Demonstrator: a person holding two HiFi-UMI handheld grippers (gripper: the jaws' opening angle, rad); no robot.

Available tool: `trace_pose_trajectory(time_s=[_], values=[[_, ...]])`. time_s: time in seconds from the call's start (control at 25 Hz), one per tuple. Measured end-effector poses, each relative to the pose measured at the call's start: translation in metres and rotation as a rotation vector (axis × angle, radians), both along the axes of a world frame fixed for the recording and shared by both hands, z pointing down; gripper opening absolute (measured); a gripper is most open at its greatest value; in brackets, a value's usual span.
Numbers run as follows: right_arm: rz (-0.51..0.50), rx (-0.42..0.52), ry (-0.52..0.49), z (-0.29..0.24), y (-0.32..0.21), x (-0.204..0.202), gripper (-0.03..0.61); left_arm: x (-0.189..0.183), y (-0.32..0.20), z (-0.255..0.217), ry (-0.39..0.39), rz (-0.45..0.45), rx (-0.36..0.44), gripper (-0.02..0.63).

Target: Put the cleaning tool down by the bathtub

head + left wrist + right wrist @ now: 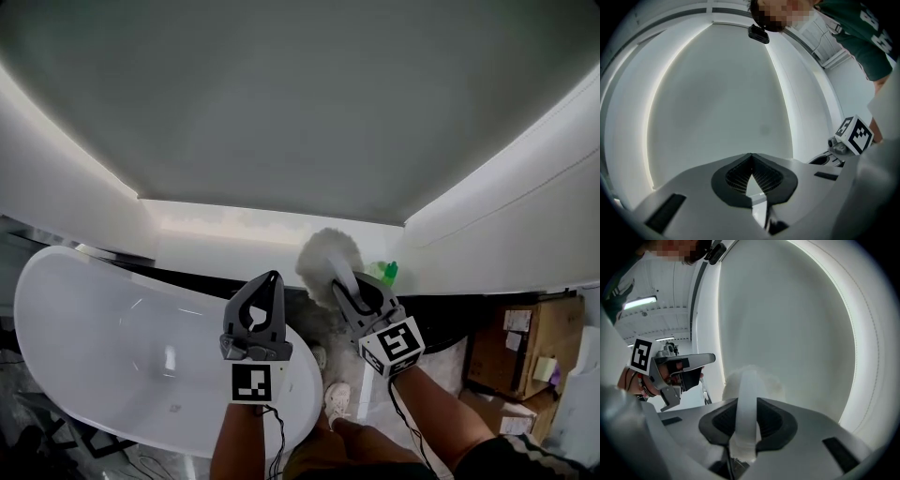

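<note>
The cleaning tool is a fluffy pale duster head (327, 257) on a white handle (748, 394). My right gripper (345, 287) is shut on that handle, and the fluffy head (733, 380) sticks out past the jaws. It hangs over the floor just right of the white bathtub (103, 337). My left gripper (266, 283) is shut with nothing between its pads and hovers above the tub's right end. In the left gripper view the jaws (751, 158) meet at the tip against a plain pale surface. The left gripper (696, 360) also shows in the right gripper view.
A green-capped bottle (388, 273) stands just behind the duster head. Cardboard boxes (525, 352) sit at the right on the floor. The person's shoe (337, 401) is on the floor between tub and boxes. A white wall runs behind the tub.
</note>
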State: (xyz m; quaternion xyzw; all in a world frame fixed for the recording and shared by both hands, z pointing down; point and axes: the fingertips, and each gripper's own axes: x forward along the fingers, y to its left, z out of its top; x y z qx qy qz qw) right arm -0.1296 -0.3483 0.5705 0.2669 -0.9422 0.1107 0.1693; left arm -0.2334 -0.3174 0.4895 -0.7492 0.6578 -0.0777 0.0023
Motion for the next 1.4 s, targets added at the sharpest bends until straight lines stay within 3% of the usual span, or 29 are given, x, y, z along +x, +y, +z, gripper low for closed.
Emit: trace_pose_trajectory(time_s=[0.2, 0.76, 0.92, 1.4], values=[[-0.004, 0.001, 0.008, 0.031, -0.008, 0.000, 0.094, 0.005, -0.017, 0.034, 0.045, -0.003, 0.000, 0.008], [-0.018, -0.048, 0.030, 0.140, -0.046, -0.014, 0.095, 0.005, -0.057, 0.115, 0.005, 0.000, -0.044, 0.008], [-0.010, -0.068, 0.040, 0.163, -0.055, -0.017, 0.095, 0.009, -0.062, 0.128, 0.055, -0.005, -0.061, 0.008], [-0.028, -0.118, 0.089, 0.228, -0.050, -0.026, 0.095, 0.014, -0.067, 0.163, -0.005, 0.045, -0.095, 0.008]])
